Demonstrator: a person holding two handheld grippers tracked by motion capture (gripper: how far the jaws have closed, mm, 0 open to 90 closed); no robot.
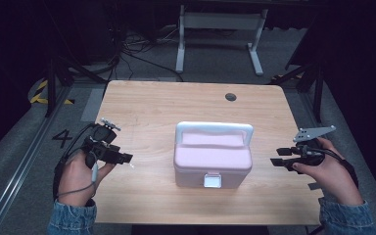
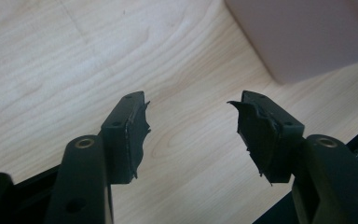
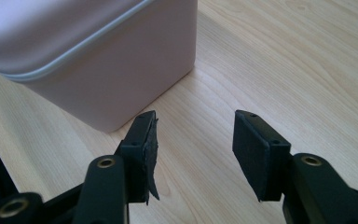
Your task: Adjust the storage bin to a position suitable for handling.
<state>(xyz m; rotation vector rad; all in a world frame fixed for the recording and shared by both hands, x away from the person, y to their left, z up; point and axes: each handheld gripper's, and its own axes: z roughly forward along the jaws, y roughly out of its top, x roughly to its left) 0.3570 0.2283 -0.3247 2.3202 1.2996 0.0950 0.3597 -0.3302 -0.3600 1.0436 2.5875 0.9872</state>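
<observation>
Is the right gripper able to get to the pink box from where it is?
Probably yes. The right gripper is open and points at the side of the pink box, with just bare table between them. In the right gripper view the box stands close ahead with nothing in the way.

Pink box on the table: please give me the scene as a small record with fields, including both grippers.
object: pink box with white handle and white latch
lid: closed
support: wooden table
left gripper: open, empty, left of the box, apart from it
right gripper: open, empty, right of the box, apart from it
table hole: behind the box, near the far edge
</observation>
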